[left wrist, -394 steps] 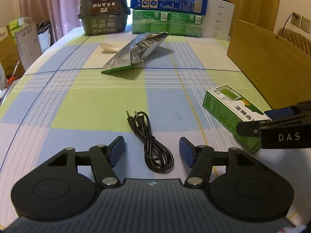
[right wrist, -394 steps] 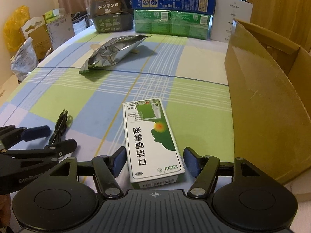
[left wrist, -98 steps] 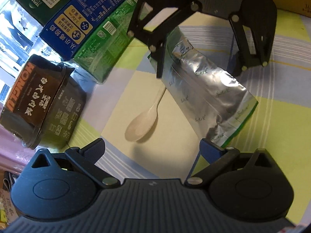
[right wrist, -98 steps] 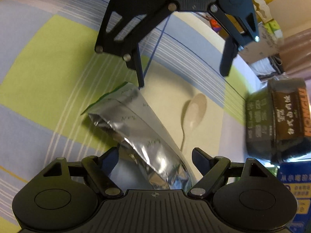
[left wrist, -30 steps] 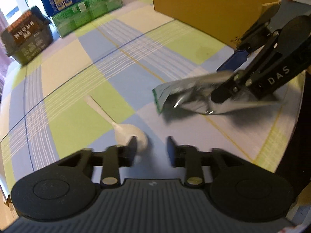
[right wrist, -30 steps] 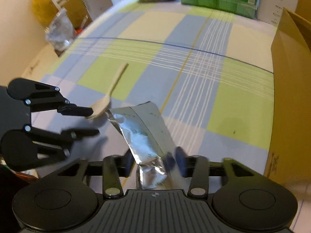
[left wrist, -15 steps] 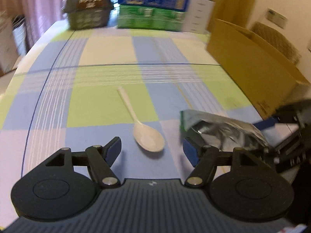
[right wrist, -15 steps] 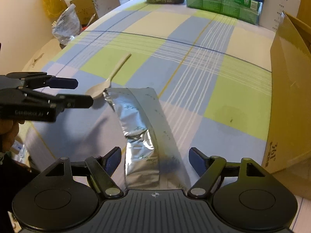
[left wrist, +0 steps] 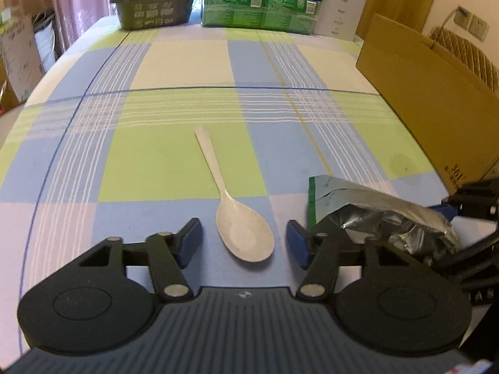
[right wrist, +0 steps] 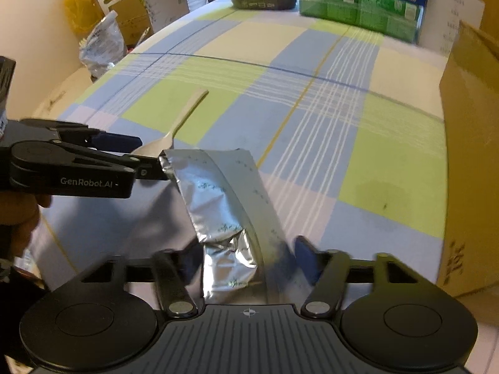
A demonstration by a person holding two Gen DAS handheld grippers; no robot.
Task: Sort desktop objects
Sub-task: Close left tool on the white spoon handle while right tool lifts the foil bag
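Note:
A pale plastic spoon point(left wrist: 240, 233) lies on the checked tablecloth, bowl towards me, handle pointing away. My left gripper point(left wrist: 243, 244) is open, its blue pads on either side of the spoon's bowl without touching it. A crumpled silver foil pouch point(right wrist: 230, 205) with a green edge lies flat just right of the spoon. My right gripper point(right wrist: 248, 260) is open, with the pouch's near end between its fingers. The left wrist view shows the pouch point(left wrist: 374, 208) and part of the right gripper point(left wrist: 467, 212) at the right edge. The spoon's handle point(right wrist: 190, 106) shows past the left gripper point(right wrist: 146, 154).
A tall open cardboard box point(left wrist: 421, 93) stands along the table's right side. At the far end sit a black noodle bowl point(left wrist: 152, 3), green boxes point(left wrist: 259, 9) under a blue box, and a white box point(left wrist: 340, 9). Bags and cartons stand off the table's left edge point(right wrist: 103, 40).
A second ago both grippers were shut, carrying the spoon and the pouch. Both items now lie on the cloth and both grippers have opened. The right fingers look blurred and slightly narrower than half a second ago.

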